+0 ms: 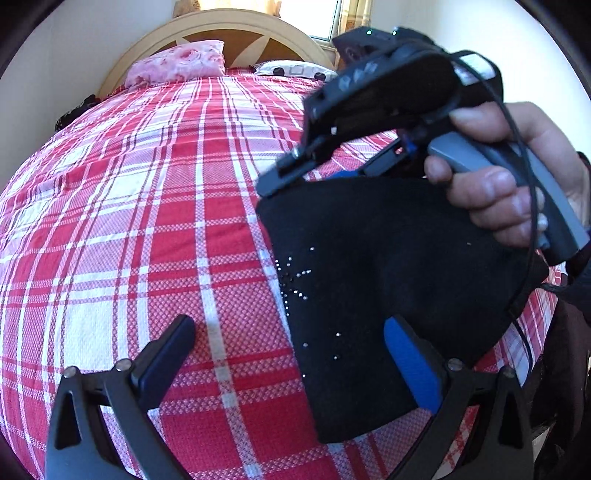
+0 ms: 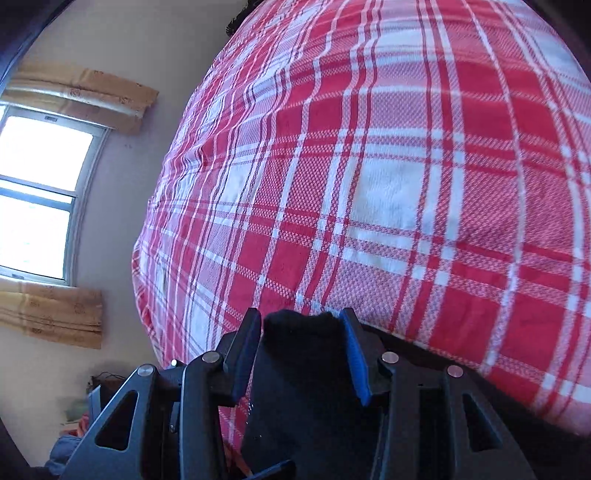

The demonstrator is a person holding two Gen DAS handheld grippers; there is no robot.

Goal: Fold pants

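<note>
From the left wrist camera, the left gripper [image 1: 291, 350] has its jaws spread wide with nothing pinched between them: one dark finger stands over bare bedspread, while the blue-padded finger [image 1: 412, 363] lies in front of the black pants [image 1: 373, 280], though whether it touches the cloth cannot be told. The pants are folded into a compact dark bundle hanging above the red-and-white plaid bedspread [image 1: 147, 229], near its right side, with small shiny studs scattered along the left edge of the fabric. Just above the pants, the right gripper [image 1: 295, 173] meets the top edge of the bundle, held by the person's right hand [image 1: 509, 177], whose fingers wrap the grey trigger handle. Beyond the bedspread, at its far end, a pink floral pillow [image 1: 177, 64] leans against the pale curved headboard [image 1: 229, 26]. From the right wrist camera, the right gripper [image 2: 301, 325] has its jaws drawn in close on a bunched fold of the pants [image 2: 303, 387], the black cloth filling the gap between the pads and trailing back toward the camera. The bedspread [image 2: 388, 166] fills the space behind, and to its left a bright window [image 2: 37, 192] sits in the wall between tan curtains [image 2: 85, 96].
</note>
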